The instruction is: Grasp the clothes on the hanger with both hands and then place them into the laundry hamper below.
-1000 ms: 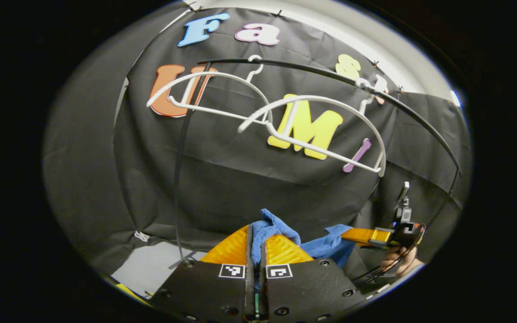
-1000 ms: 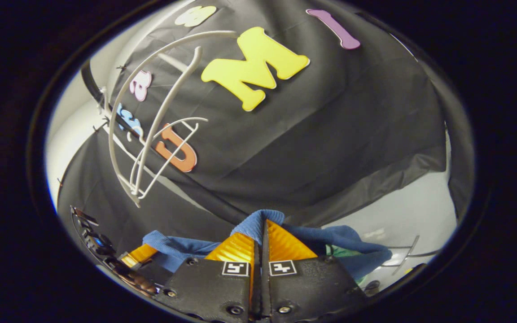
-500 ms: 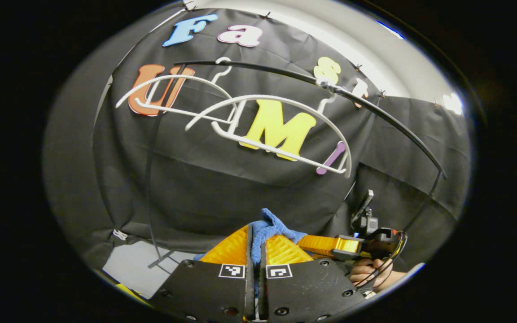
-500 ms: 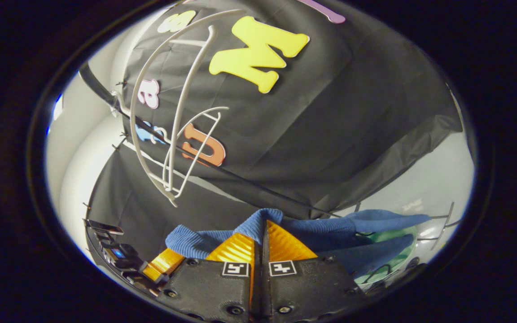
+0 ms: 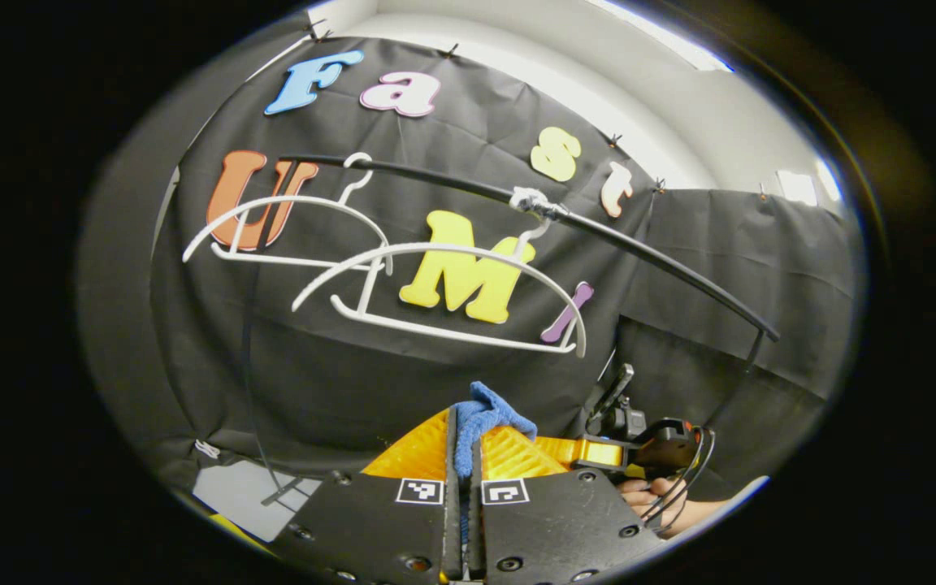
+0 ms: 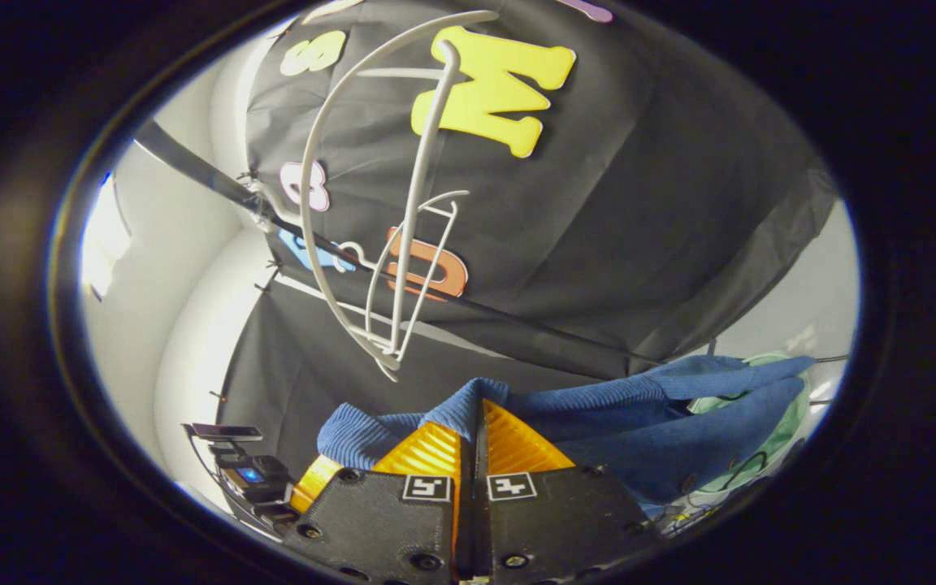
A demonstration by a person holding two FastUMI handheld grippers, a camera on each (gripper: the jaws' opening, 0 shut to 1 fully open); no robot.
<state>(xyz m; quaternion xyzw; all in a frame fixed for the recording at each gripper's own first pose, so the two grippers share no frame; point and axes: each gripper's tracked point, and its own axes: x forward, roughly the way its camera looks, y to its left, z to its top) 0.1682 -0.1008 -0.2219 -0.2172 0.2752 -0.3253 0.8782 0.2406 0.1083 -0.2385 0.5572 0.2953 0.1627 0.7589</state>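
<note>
Both claws clamped on the blue top [image 6: 598, 414]: left claw [image 5: 461, 439] and right claw [image 6: 472, 426] each pinch an edge so it hangs spread. It's clear of the white hangers [image 5: 435, 284]; hamper's below, lower w/ both.

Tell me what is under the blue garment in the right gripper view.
Under the blue garment, at its right end, a green-and-white piece peeks out; what it is cannot be told, and the garment covers the rest. The right gripper pinches the cloth's upper edge.
</note>
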